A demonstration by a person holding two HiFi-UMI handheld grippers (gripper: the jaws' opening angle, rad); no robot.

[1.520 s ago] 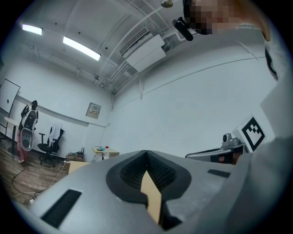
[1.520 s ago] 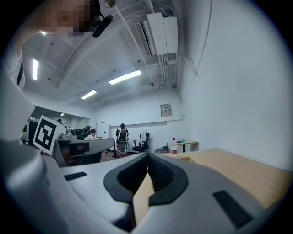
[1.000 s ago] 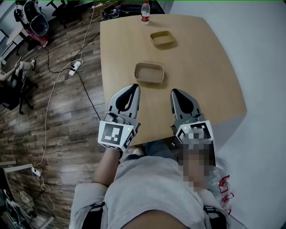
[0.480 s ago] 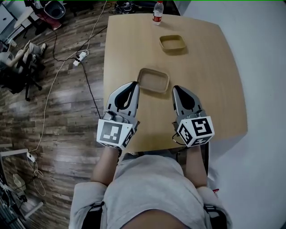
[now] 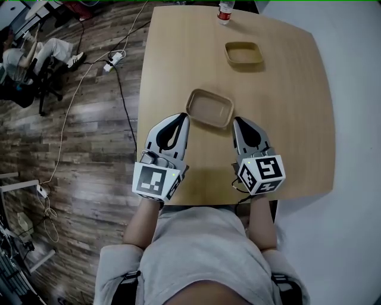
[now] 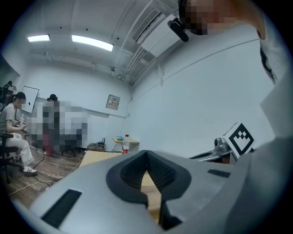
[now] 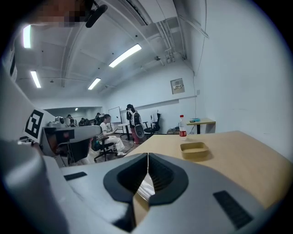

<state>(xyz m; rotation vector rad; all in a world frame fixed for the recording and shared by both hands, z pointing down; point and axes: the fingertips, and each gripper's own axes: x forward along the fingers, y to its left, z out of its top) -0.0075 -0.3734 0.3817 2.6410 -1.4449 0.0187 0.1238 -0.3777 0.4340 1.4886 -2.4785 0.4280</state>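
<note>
The near edge of the tabletop (image 5: 297,149) runs under both gripper bodies, close to the person's chest. The left gripper (image 5: 180,117) hangs along the tabletop's left edge, above the drop to the wooden floor (image 5: 71,149), with its jaws pressed together on nothing. The right gripper (image 5: 239,121) sits further in, its jaws likewise closed and holding nothing, with wide bare wood out to the right edge. Between the two tips, just ahead, lies the near tray (image 5: 209,108), a shallow tan rectangle with rounded corners, turned slightly askew. A bare strip separates it from the far tray (image 5: 243,53), which is of the same kind. A red-labelled bottle (image 5: 224,12) stands at the far edge.
</note>
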